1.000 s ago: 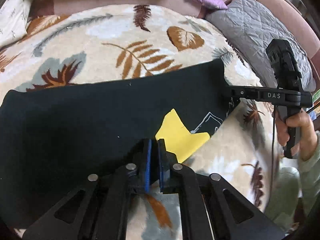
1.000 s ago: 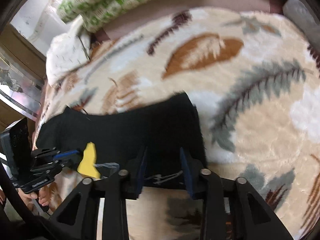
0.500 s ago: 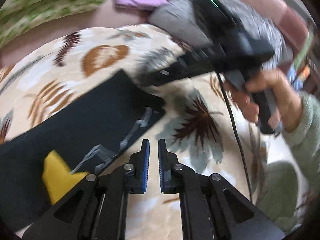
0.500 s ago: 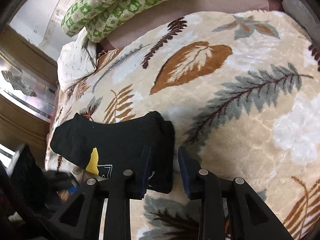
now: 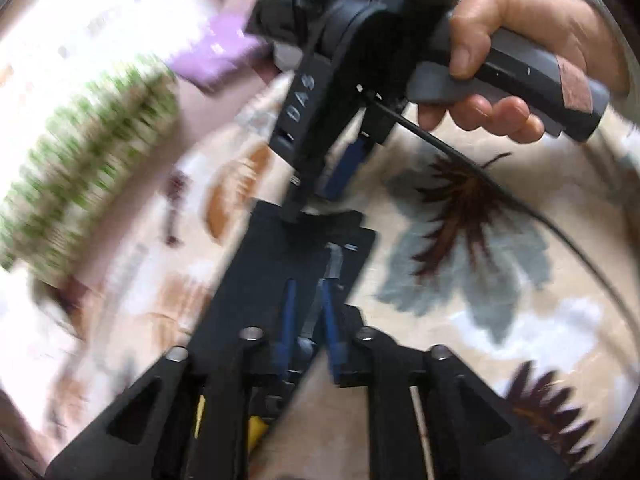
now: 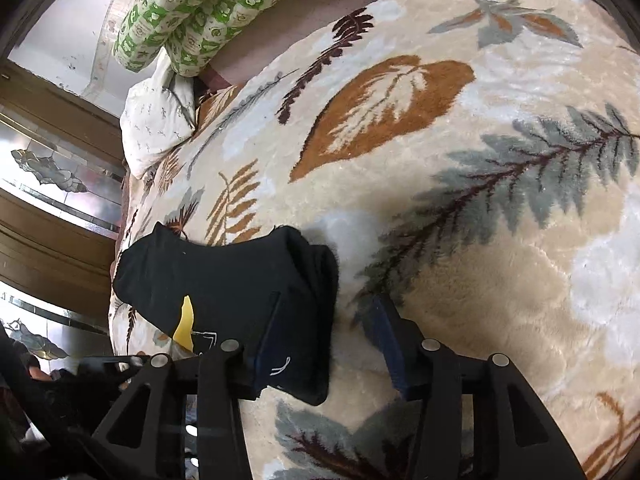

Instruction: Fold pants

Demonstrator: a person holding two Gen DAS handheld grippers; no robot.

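The black pants (image 6: 240,272) lie folded on the leaf-patterned blanket (image 6: 440,160), with a yellow patch (image 6: 185,320) at their near edge. My right gripper (image 6: 328,336) straddles the pants' right end. Its jaws are opening: the left pad lies against the cloth and the right pad stands clear over the blanket. In the left wrist view the pants (image 5: 260,280) run away from my left gripper (image 5: 308,316). Its jaws are opening too, with a narrow gap and no cloth pinched. The right gripper (image 5: 314,202), held by a hand (image 5: 520,20), points down at the pants' far edge.
A green-patterned bolster (image 6: 192,12) and a white pillow (image 6: 156,128) lie at the far left of the bed. A purple cloth (image 5: 212,52) lies beyond the blanket. A black cable (image 5: 480,168) trails from the right gripper. Wood and glass panels (image 6: 48,160) stand at the left.
My left gripper swung right along the pants, rolled, and parted its shut jaws. The right gripper's jaws widened and let the pants' end go. The pants now lie folded shorter.
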